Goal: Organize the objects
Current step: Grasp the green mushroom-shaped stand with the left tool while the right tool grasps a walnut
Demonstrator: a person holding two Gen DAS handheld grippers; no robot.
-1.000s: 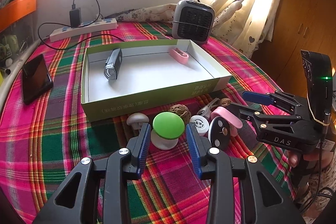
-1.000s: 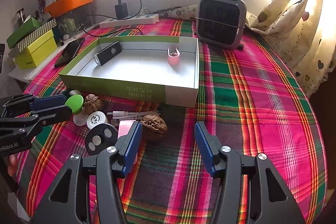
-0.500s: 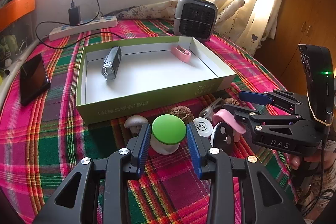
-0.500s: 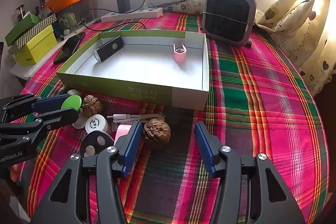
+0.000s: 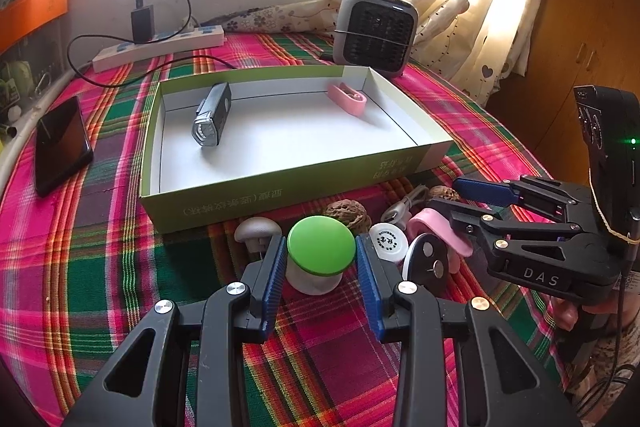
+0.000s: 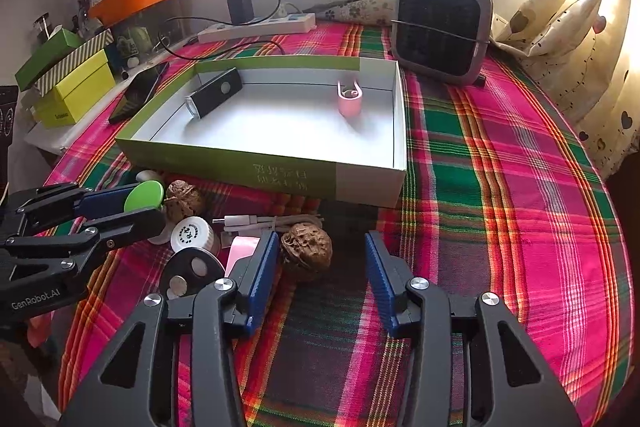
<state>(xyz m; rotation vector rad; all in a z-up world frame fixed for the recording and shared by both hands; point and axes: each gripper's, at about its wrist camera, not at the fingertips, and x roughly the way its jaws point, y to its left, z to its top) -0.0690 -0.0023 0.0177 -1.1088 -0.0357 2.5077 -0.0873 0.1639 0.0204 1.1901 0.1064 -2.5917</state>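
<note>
A green-capped white mushroom toy stands on the plaid cloth between the fingers of my left gripper, which closely flank it but look slightly apart from it. My right gripper is open, with a walnut by its left finger. A green box holds a black bike light and a pink clip. Beside the toy lie a small grey mushroom, a second walnut, a white cap, a black disc, a pink piece and a white cable.
A grey heater stands behind the box. A power strip with a charger lies at the back left and a black phone at the left. Green and yellow boxes sit at the table's left side.
My left gripper has moved forward so the green mushroom toy sits deeper between its fingers. My right gripper has moved forward toward the walnut.
</note>
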